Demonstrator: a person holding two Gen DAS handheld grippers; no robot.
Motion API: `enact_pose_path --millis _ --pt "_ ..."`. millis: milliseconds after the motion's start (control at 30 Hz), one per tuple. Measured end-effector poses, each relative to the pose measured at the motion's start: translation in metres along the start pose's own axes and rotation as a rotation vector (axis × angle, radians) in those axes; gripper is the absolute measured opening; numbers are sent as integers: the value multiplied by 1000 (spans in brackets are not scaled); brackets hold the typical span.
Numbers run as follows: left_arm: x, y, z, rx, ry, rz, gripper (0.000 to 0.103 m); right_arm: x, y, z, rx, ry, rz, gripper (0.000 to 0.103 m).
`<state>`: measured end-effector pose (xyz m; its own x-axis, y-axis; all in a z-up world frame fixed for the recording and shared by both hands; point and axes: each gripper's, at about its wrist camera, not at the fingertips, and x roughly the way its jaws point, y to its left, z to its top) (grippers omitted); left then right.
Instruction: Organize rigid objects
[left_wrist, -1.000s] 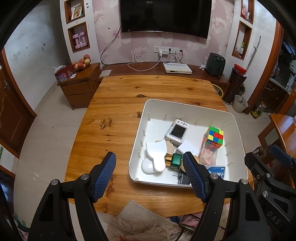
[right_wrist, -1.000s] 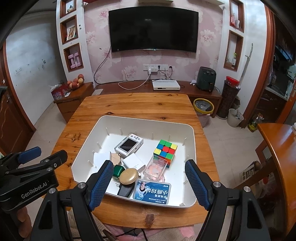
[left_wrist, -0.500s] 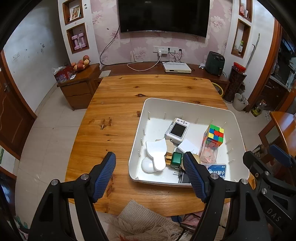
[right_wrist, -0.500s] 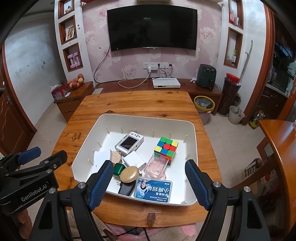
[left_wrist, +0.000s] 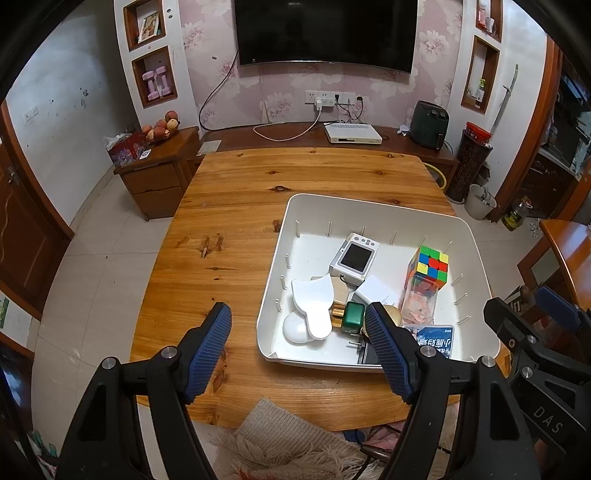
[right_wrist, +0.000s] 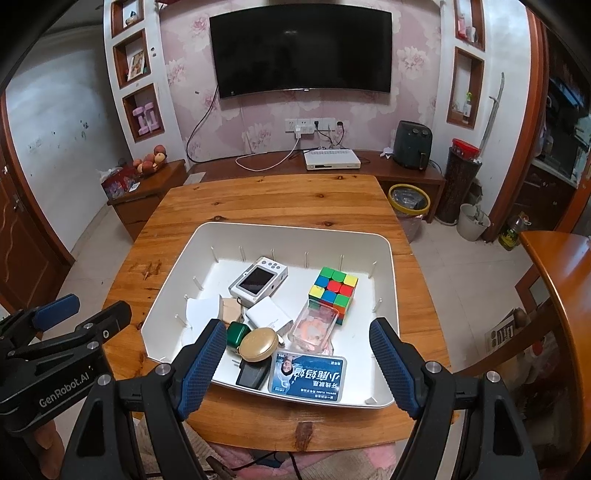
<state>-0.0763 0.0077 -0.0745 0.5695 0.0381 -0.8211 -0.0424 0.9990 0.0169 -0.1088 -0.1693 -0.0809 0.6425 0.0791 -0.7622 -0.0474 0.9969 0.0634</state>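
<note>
You are facing a wooden table (right_wrist: 280, 199) that is filling most of the scene, and a white tray (right_wrist: 380, 258) is sitting on its near half, towards the right. All the loose things are lying inside that tray, crowded towards its near side.

You are holding the left gripper (left_wrist: 299, 341) above the near edge of the table, its jaws standing wide apart with nothing between them; its right finger is hanging over the tray's near left corner. You are holding the right gripper (right_wrist: 297, 356) over the tray's near rim, jaws equally wide and gripping nothing, the two grippers well apart from each other.

Inside the tray, a coloured puzzle cube (right_wrist: 334, 290) is standing at the far right, with a clear plastic box (right_wrist: 314, 326) leaning against its near side. A small white camera (right_wrist: 258, 282) is lying screen up at the far middle. A blue and white card case (right_wrist: 308, 374) is lying flat by the near rim. A white adapter block (right_wrist: 267, 315) is sitting near the centre, touching a round gold compact (right_wrist: 258, 343). A dark green case (right_wrist: 236, 334) is sitting just left of the compact, and a black charger (right_wrist: 251, 374) is lying on the near side of it.
</note>
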Motion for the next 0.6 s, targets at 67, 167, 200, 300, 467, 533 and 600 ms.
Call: enact_pose_path --millis 67,167,200,300,467,533,600 --pt "-1 -1 0 4 -2 4 78 0 -1 0 5 0 1 80" --pt "0 0 -1 14 -8 4 78 1 -2 0 8 -1 2 80" --pt "0 0 -1 17 -9 4 78 1 -2 0 8 -2 1 80" --pt "2 0 -2 25 -10 2 78 1 -2 -1 9 0 -1 80" --pt "2 0 -3 30 -9 1 78 2 -3 -1 10 1 2 80" --pt "2 0 -3 31 -10 1 79 3 -2 -2 11 3 -1 80" --pt "2 0 -3 29 -10 0 80 2 -1 -2 12 2 1 80"
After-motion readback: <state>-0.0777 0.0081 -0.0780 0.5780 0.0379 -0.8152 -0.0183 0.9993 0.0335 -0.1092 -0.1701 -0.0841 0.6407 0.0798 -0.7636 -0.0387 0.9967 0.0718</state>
